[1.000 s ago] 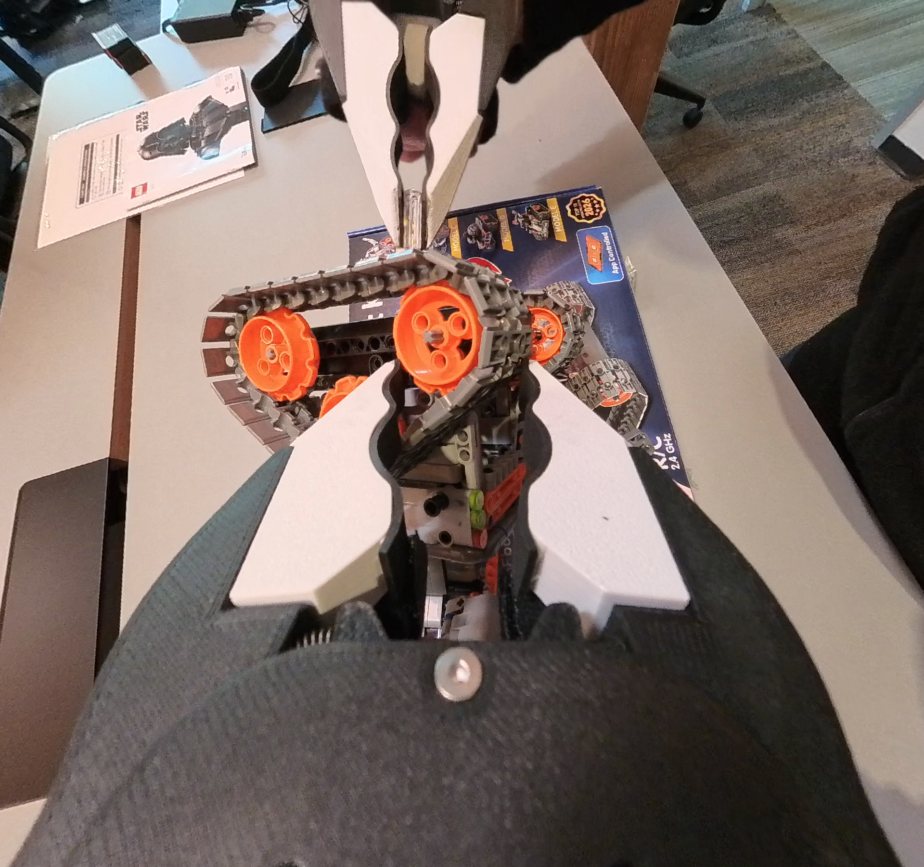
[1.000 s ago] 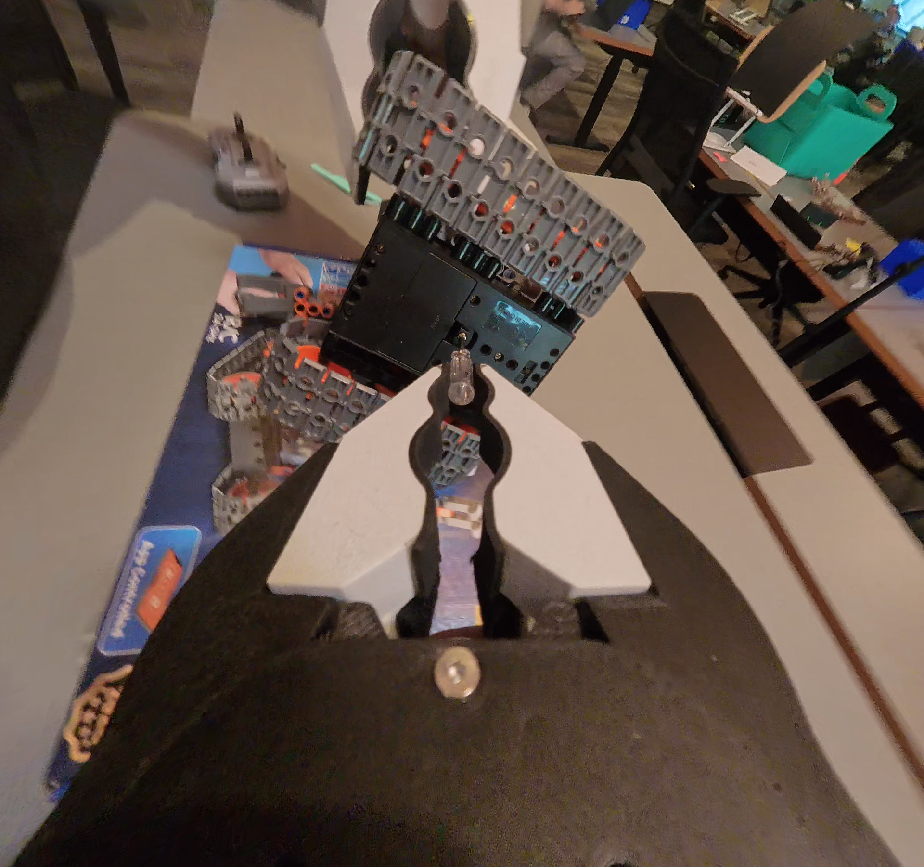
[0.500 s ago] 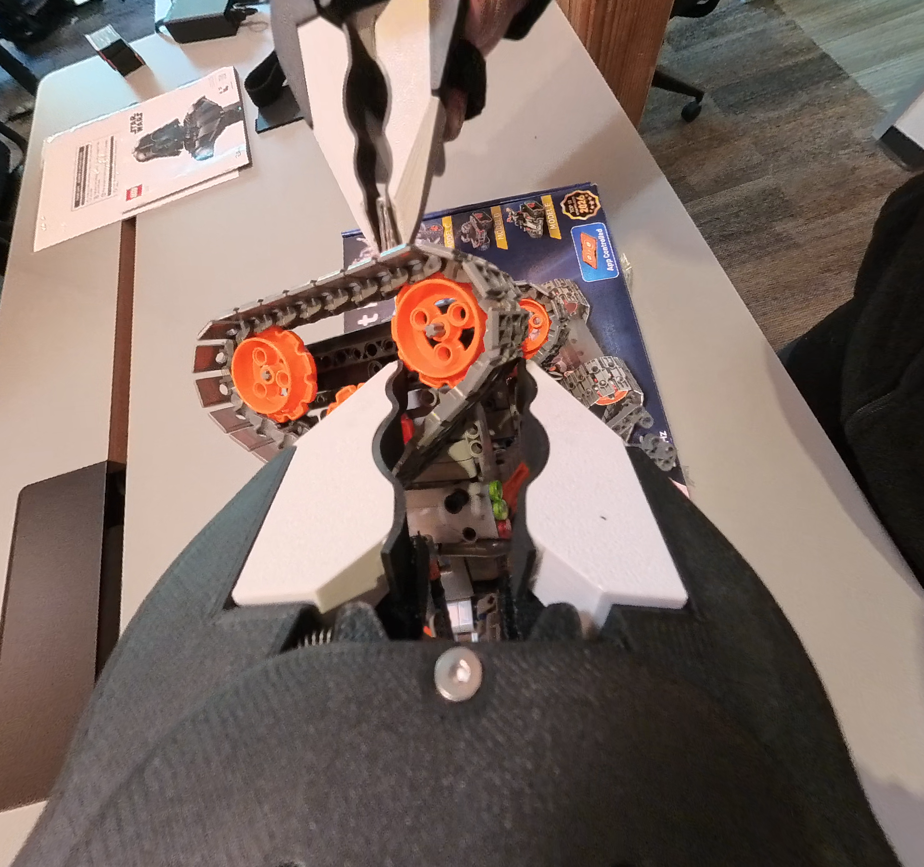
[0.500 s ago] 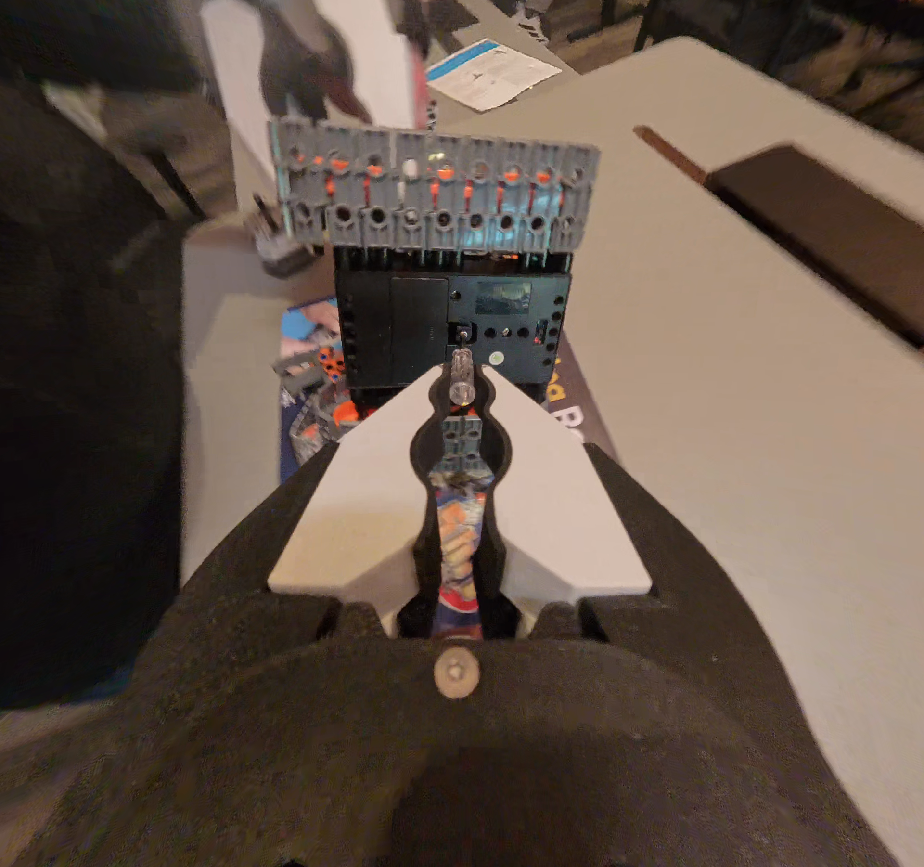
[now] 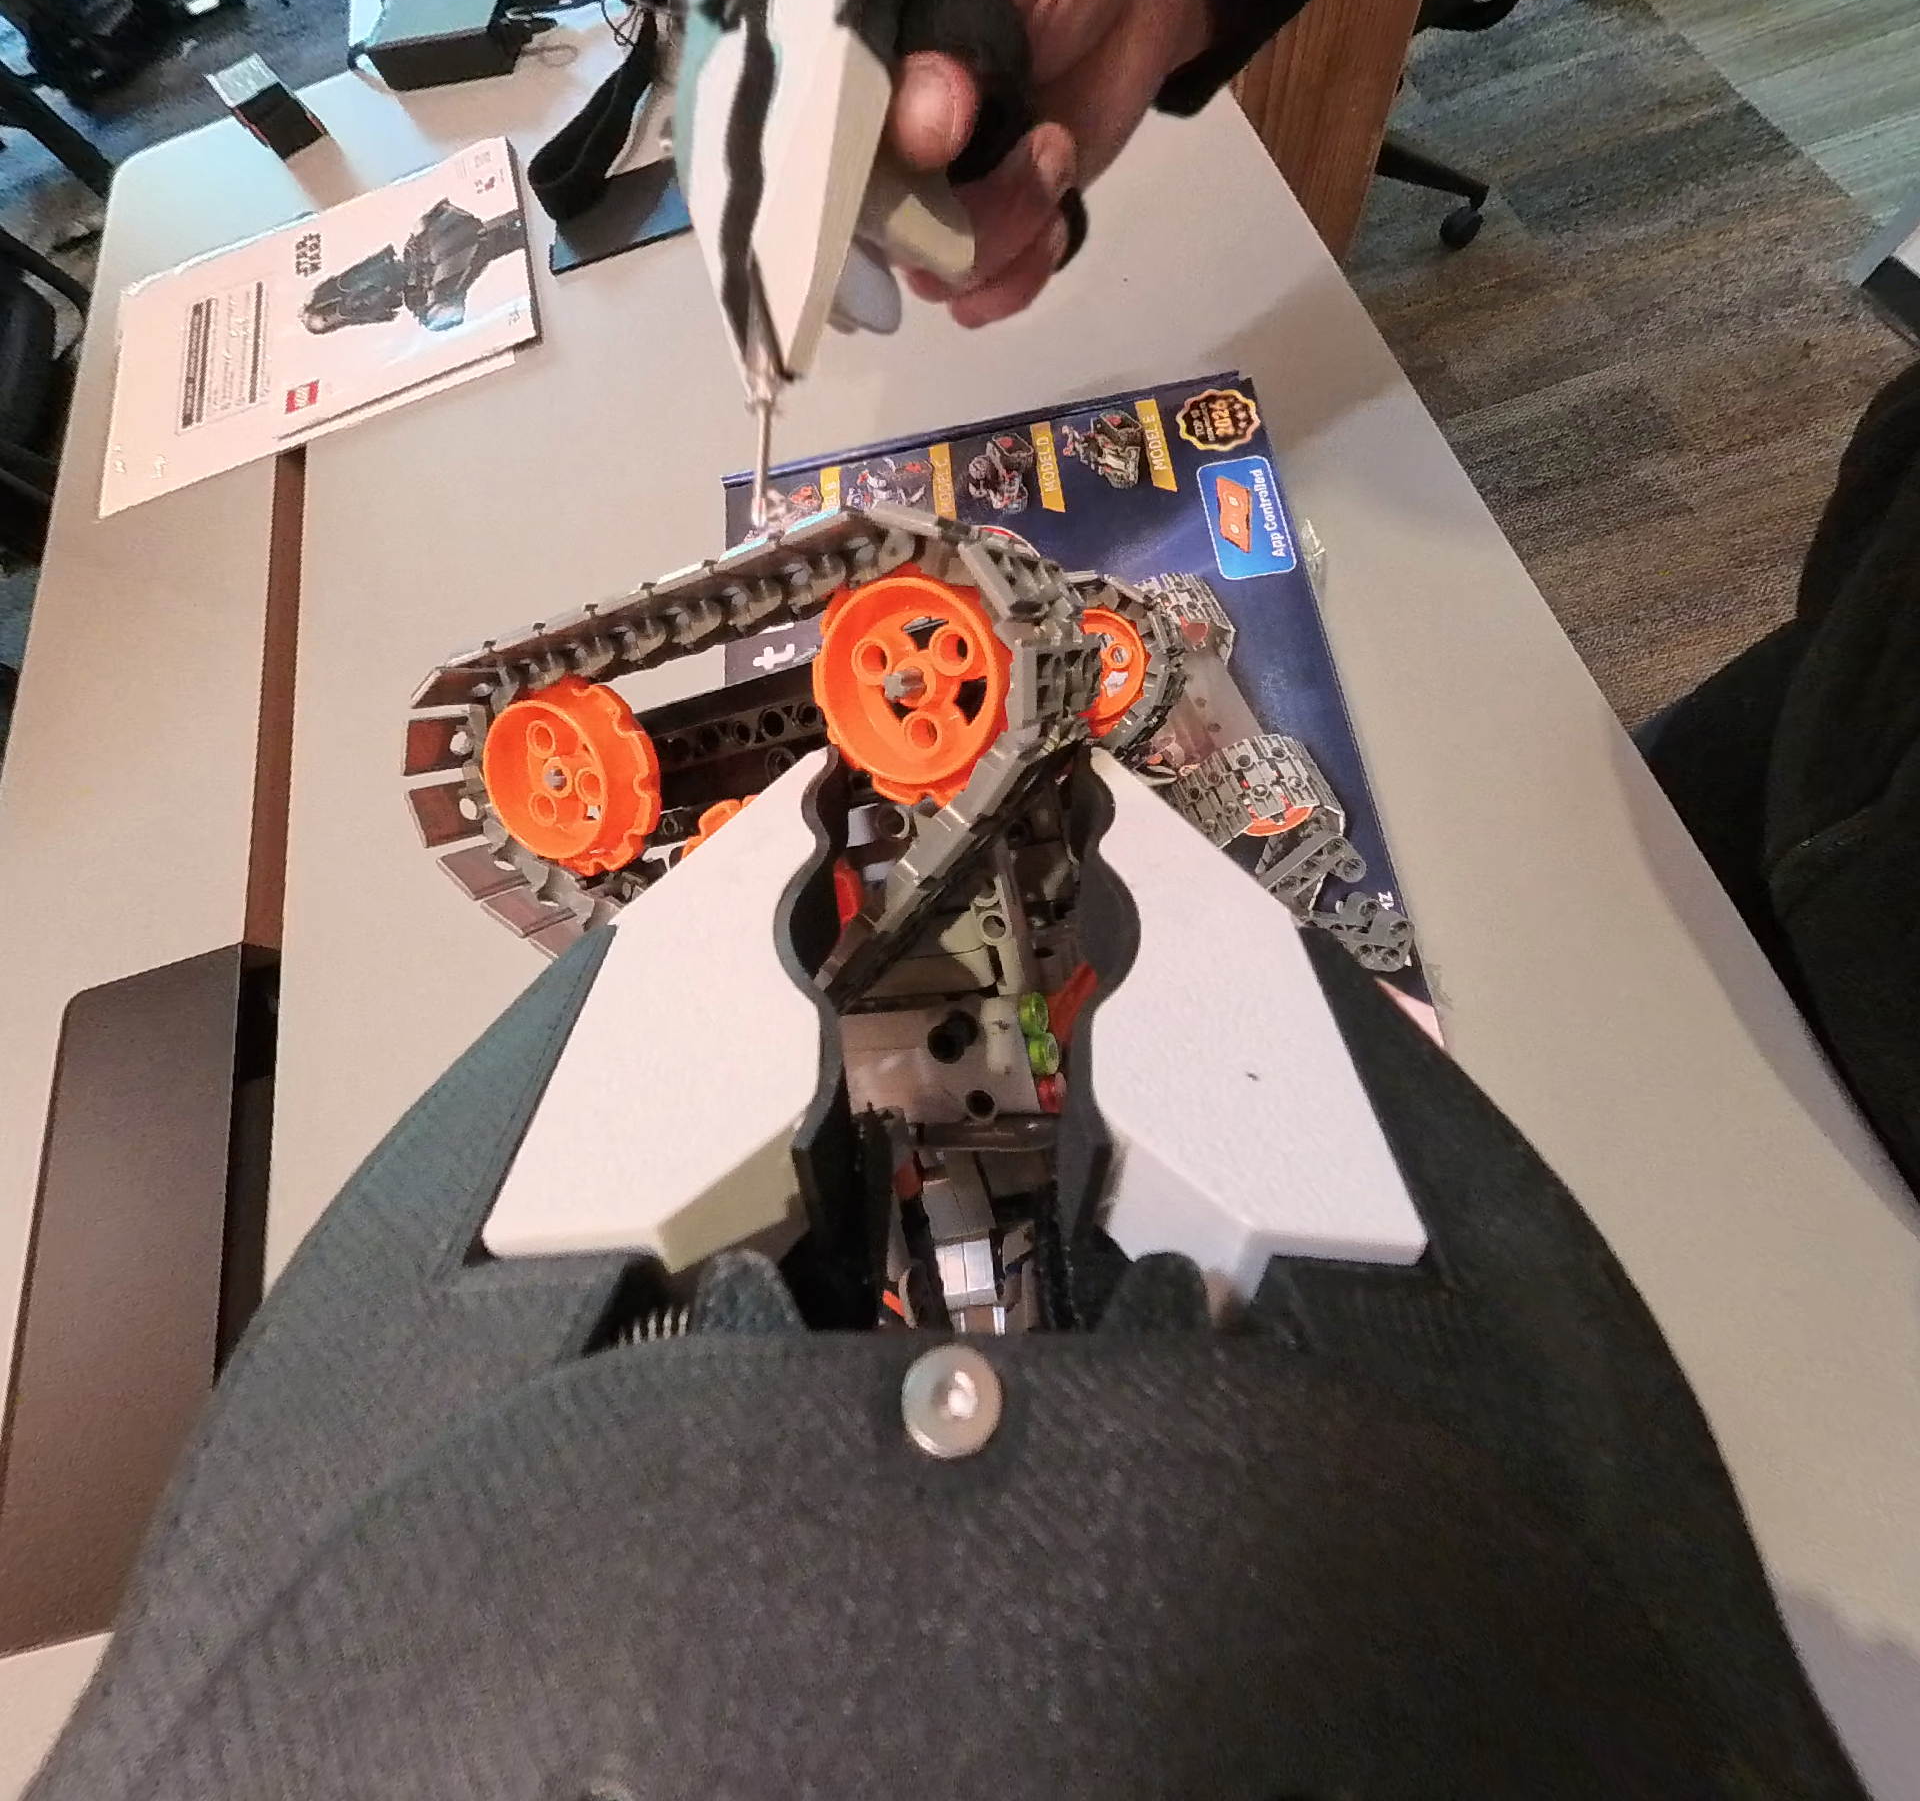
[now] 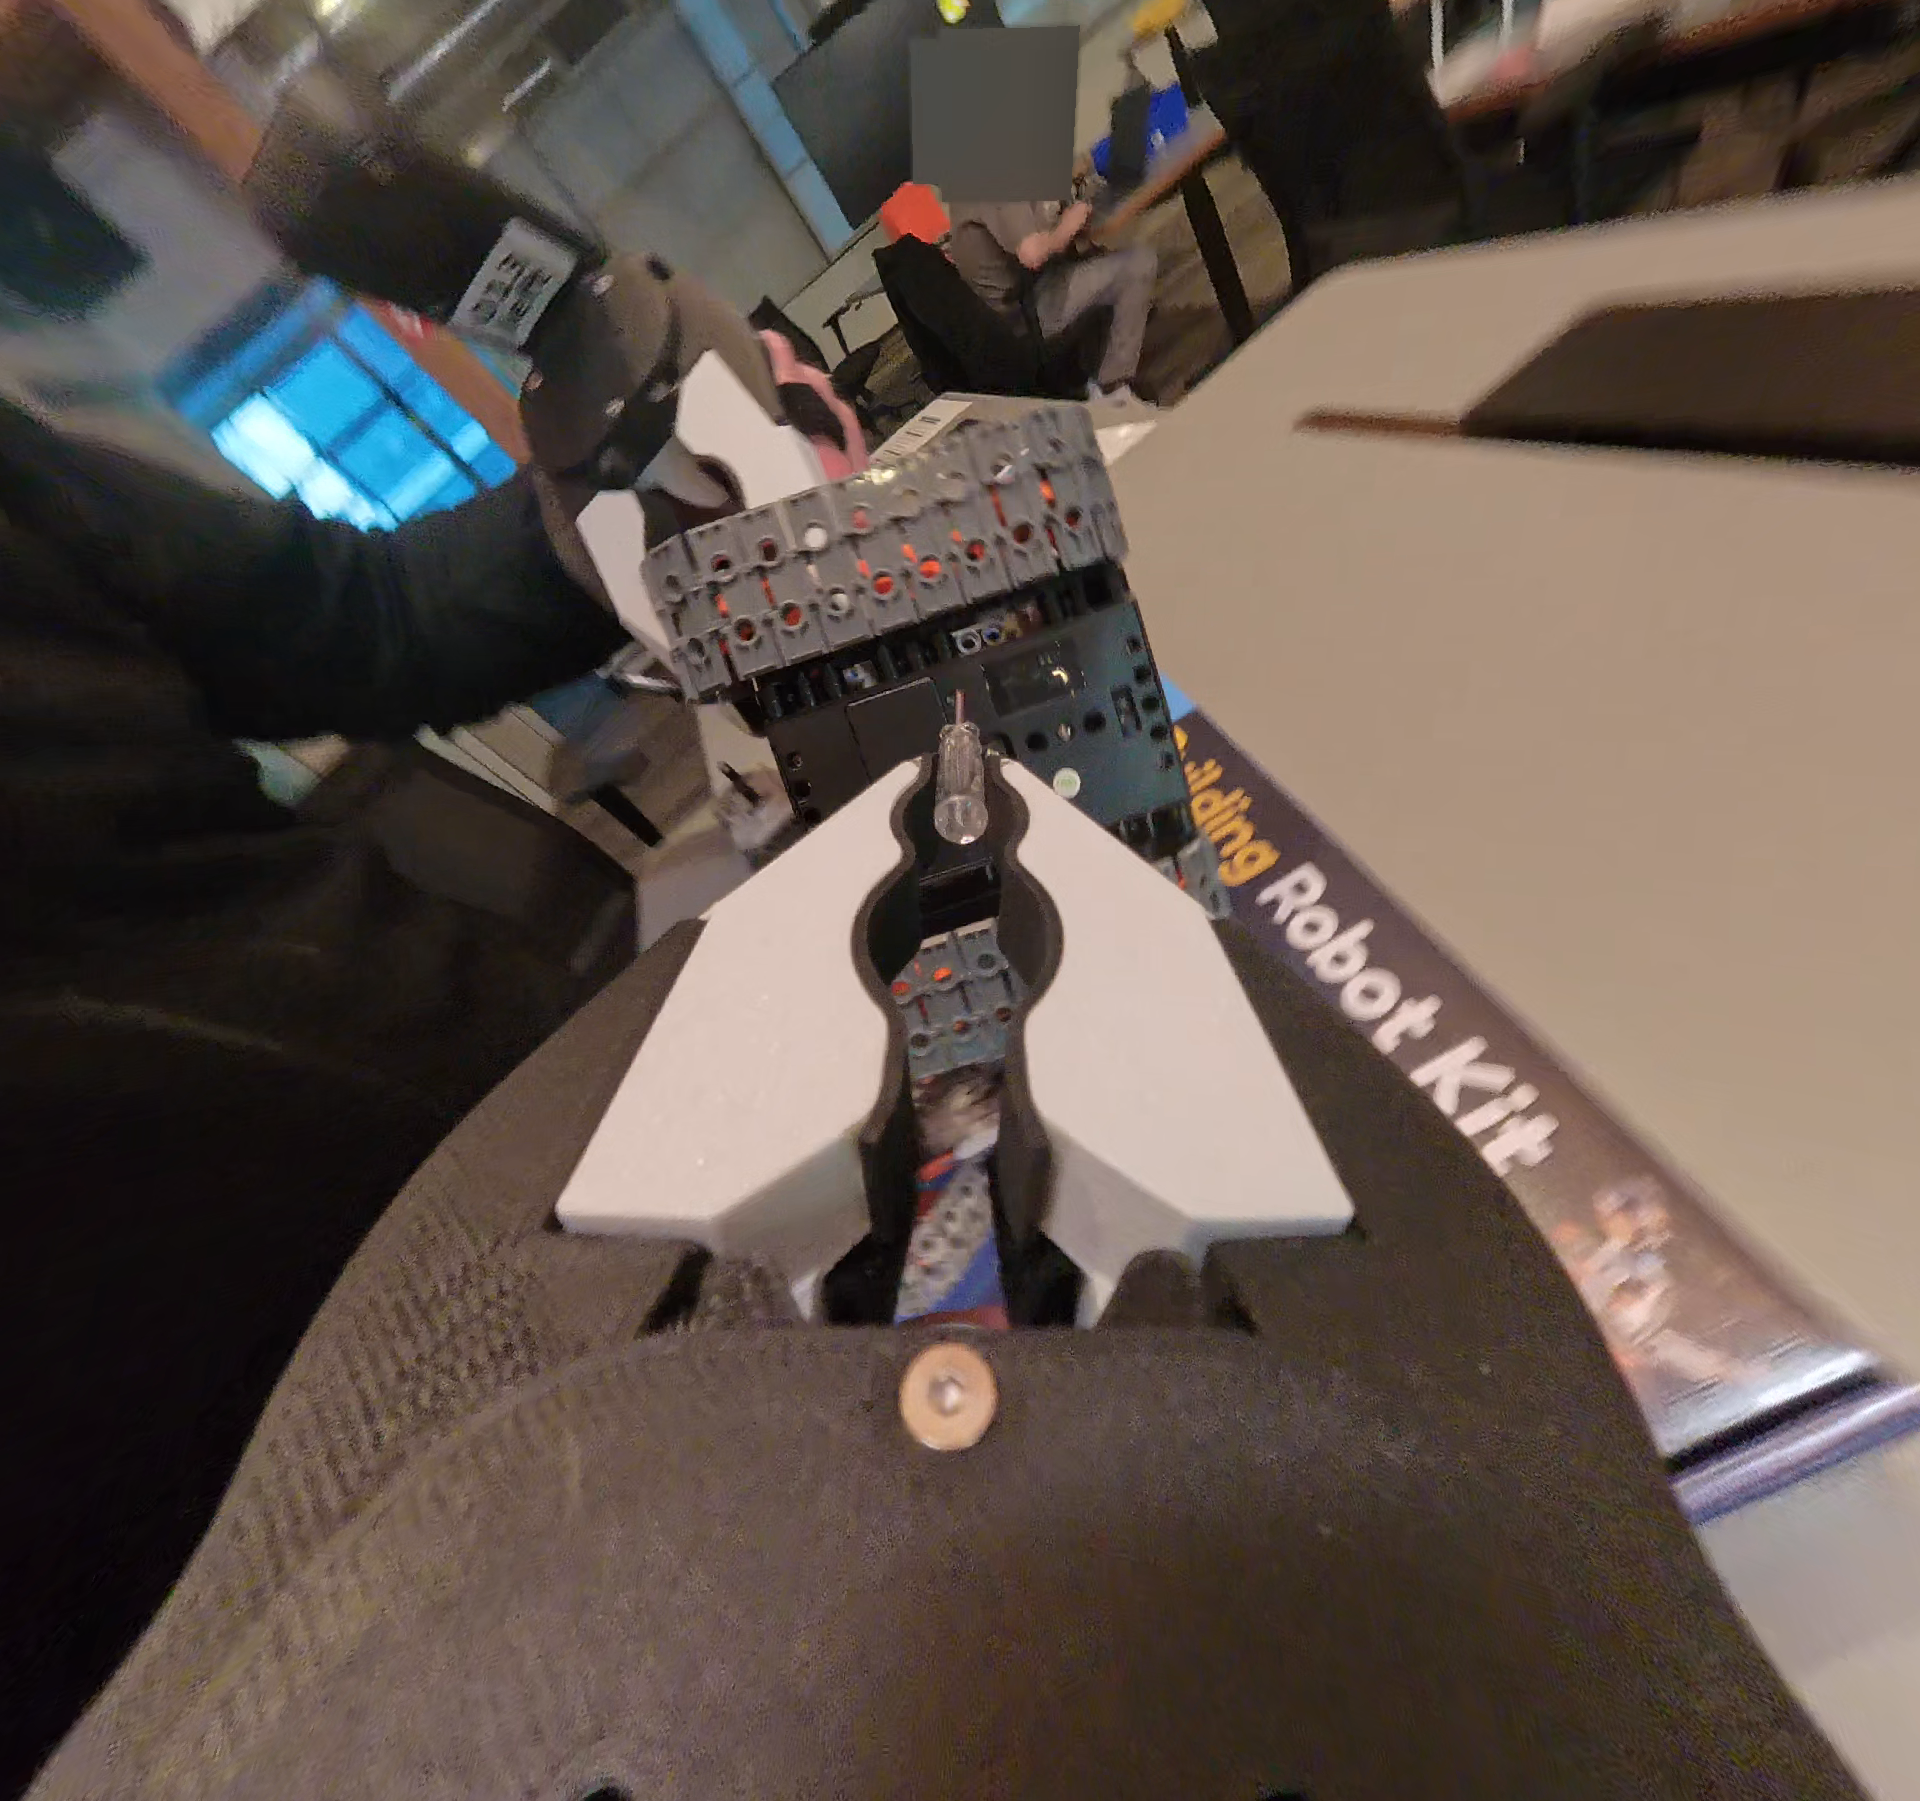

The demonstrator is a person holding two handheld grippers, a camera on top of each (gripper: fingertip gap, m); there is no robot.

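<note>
My left gripper (image 5: 956,785) is shut on a brick-built tracked vehicle (image 5: 914,681) with orange wheels and grey treads, and holds it tilted above the table. My right gripper (image 6: 958,775) is shut on a small screwdriver (image 6: 958,795) with a clear handle. Its thin shaft (image 5: 762,442) reaches down to the vehicle's upper side. In the right wrist view the tip meets the vehicle's black box (image 6: 1039,702), just below the grey track (image 6: 883,567). In the left wrist view, a hand holds the right gripper (image 5: 771,364) above the vehicle.
A blue kit booklet (image 5: 1195,546) lies on the grey table (image 5: 520,525) under the vehicle. A white instruction booklet (image 5: 312,317) and a black adapter (image 5: 447,26) lie farther back. A dark flat slab (image 5: 125,1180) lies at the left. A person (image 6: 1039,265) sits far behind. Some 10 centimeters of space lies between my two pairs of fingers.
My right gripper has twisted around the screwdriver and pulled back, so more of the shaft shows. The tip stays on the vehicle. My left gripper has kept the vehicle almost still.
</note>
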